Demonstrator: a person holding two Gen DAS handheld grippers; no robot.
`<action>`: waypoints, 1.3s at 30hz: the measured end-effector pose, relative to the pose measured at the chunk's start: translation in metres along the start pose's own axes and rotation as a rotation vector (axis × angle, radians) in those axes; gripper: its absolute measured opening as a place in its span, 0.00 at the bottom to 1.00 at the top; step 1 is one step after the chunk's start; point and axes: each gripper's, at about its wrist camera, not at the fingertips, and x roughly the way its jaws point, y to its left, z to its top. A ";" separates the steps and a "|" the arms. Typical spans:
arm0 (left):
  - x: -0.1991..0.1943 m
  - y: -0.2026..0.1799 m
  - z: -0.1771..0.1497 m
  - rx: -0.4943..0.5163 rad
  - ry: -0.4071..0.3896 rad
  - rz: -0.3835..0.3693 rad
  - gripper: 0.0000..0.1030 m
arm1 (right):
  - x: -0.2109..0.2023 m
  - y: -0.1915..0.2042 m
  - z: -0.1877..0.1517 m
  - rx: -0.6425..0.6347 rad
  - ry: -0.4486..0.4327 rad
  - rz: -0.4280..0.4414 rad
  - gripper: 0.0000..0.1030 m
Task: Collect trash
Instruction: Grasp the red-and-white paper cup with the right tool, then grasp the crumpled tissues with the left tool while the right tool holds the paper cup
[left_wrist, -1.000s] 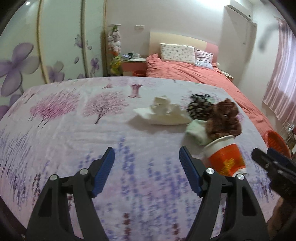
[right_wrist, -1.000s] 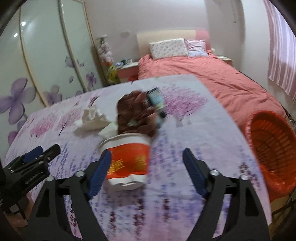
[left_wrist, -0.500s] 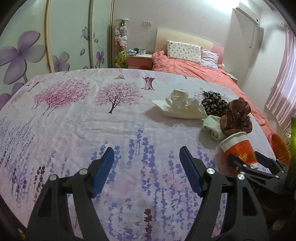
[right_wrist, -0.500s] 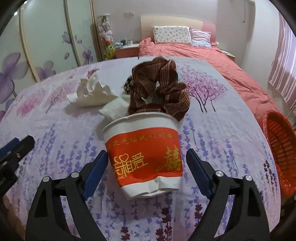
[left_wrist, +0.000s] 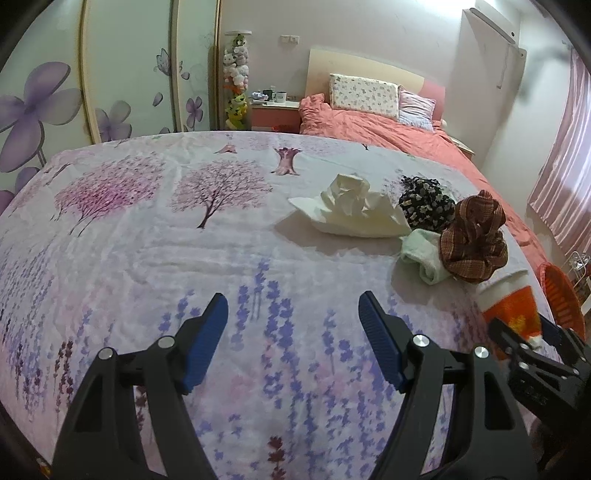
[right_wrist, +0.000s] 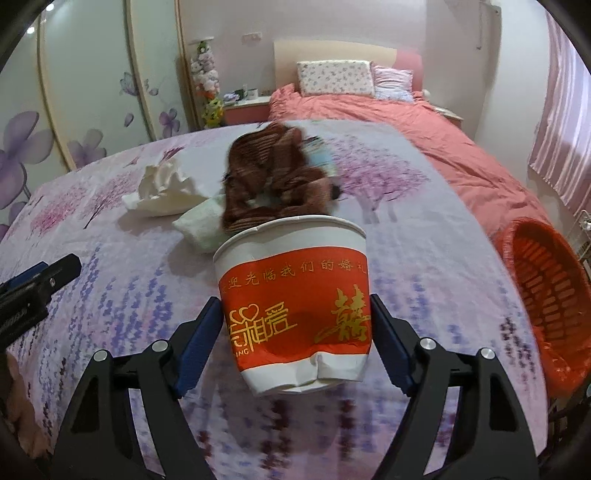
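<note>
One paper cup (right_wrist: 295, 314) upright, rim up, between closing right jaws; left jaws spread.

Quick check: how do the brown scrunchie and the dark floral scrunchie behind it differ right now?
The brown scrunchie is plaid, rust-brown, and stands puffed up on edge; the dark floral scrunchie is black with small pale flowers and sits lower. The brown one lies nearer the paper cup and against the pale green cloth; the floral one sits farther back, beside the crumpled white tissue. Both are gathered fabric rings on the bedspread, neither gripped.
</note>
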 end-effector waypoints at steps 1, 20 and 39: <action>0.002 -0.002 0.004 0.004 -0.002 0.002 0.70 | -0.001 -0.006 0.001 0.008 -0.003 -0.004 0.75; 0.101 -0.062 0.087 0.033 0.092 0.041 0.80 | 0.008 -0.074 0.013 0.132 -0.013 -0.027 0.75; 0.100 -0.060 0.079 0.027 0.086 -0.140 0.22 | 0.009 -0.083 0.012 0.154 -0.012 -0.011 0.75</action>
